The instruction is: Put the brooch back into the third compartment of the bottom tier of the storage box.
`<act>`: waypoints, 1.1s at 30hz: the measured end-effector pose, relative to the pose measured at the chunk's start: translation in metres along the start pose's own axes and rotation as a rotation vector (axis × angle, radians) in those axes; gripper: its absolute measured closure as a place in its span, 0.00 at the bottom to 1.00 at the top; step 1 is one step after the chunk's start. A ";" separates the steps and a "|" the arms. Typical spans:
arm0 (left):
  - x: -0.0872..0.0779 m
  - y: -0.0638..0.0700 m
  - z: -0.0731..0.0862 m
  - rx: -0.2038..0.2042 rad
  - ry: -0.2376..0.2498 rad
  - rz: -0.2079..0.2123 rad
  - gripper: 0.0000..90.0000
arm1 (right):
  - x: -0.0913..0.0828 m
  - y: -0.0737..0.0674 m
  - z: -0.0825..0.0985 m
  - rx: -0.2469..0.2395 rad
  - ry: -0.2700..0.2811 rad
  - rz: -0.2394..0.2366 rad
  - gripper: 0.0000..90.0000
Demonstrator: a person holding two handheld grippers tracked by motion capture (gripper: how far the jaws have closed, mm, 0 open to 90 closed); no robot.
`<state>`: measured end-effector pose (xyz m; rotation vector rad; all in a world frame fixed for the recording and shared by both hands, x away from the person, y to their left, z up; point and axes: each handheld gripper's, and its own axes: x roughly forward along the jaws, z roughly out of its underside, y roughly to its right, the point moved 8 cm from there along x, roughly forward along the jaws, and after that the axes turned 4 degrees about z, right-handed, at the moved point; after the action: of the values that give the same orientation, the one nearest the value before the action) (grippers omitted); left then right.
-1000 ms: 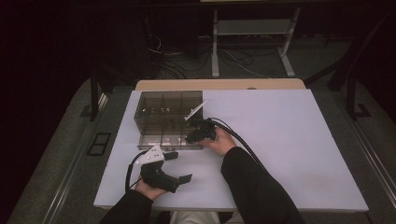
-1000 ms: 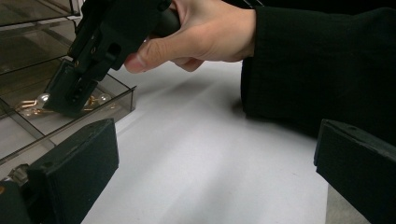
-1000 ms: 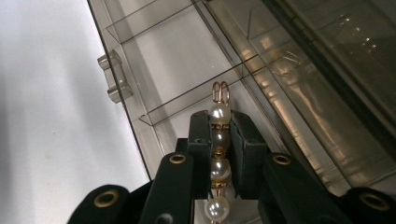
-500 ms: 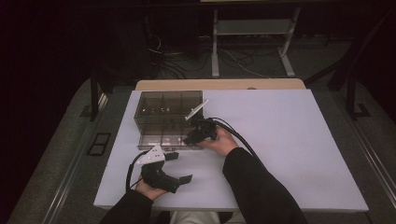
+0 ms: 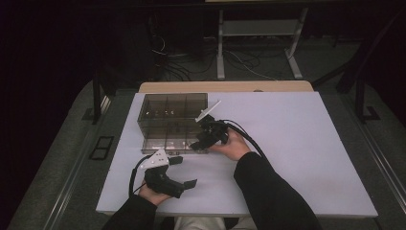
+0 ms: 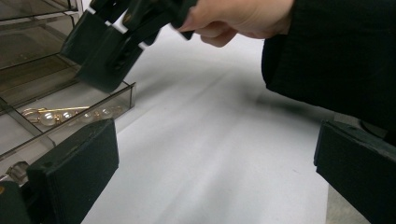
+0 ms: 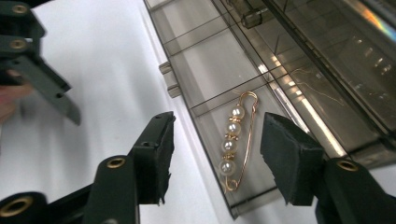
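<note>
- A smoke-tinted clear compartment box [image 5: 172, 122] sat on the white tabletop [image 5: 297, 143], toward 11 o'clock from the tabletop's centre in the high view; its lid stood open at the far side.
- Right tool [image 5: 200, 143], held in the right hand [image 5: 232, 145], hung over the box's near right corner, roughly 9 o'clock of tabletop centre.
- Right tool's jaws stood wide apart, gripping nothing. In the right gripper view [image 7: 215, 161] they straddled the end compartment from above.
- A gold safety-pin brooch with four pearls [image 7: 236, 140] lay flat on the floor of that end compartment, between the two jaws but not touched by either.
- The same brooch [image 6: 60, 114] showed in the left gripper view, behind the box's low clear wall [image 6: 93, 105], at about 9 o'clock in that frame.
- Left tool [image 5: 184, 171], in the left hand [image 5: 152, 194], rested low near the tabletop's near edge, at about 7 o'clock of centre, just outside the box's near side.
- Left tool's jaws also stood wide open and empty; in its own view [image 6: 215, 172] bare white tabletop lay between them.
- Right tool [image 6: 109, 46] appeared at 11 o'clock in the left gripper view, tips angled down over the box, clear of the brooch.
- Black sleeve [image 5: 273, 191] covered the right forearm.
</note>
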<state>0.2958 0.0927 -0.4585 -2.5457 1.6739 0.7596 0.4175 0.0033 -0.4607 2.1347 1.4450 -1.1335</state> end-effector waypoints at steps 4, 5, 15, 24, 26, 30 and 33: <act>0.000 0.000 0.000 0.000 0.000 0.000 0.00 | -0.009 0.000 0.001 0.004 0.016 -0.007 0.41; 0.000 0.000 0.000 0.000 -0.001 0.000 0.00 | -0.012 0.000 0.002 0.002 0.018 -0.007 0.40; 0.001 0.000 0.001 0.000 -0.006 0.001 0.00 | -0.042 0.000 0.009 0.056 0.056 0.019 0.12; 0.001 0.000 0.001 0.000 -0.008 0.001 0.00 | -0.066 0.009 0.028 0.104 0.091 0.063 0.00; 0.001 0.000 0.001 -0.001 -0.009 0.001 0.00 | -0.072 0.011 0.034 0.109 0.098 0.063 0.00; 0.001 -0.001 0.001 -0.003 -0.010 -0.002 0.00 | -0.083 0.015 0.045 0.130 0.115 0.074 0.00; 0.001 -0.001 0.001 -0.004 -0.010 -0.004 0.00 | -0.090 0.016 0.053 0.141 0.121 0.083 0.00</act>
<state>0.2966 0.0927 -0.4605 -2.5423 1.6657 0.7747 0.3938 -0.0939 -0.4285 2.3745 1.3477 -1.1228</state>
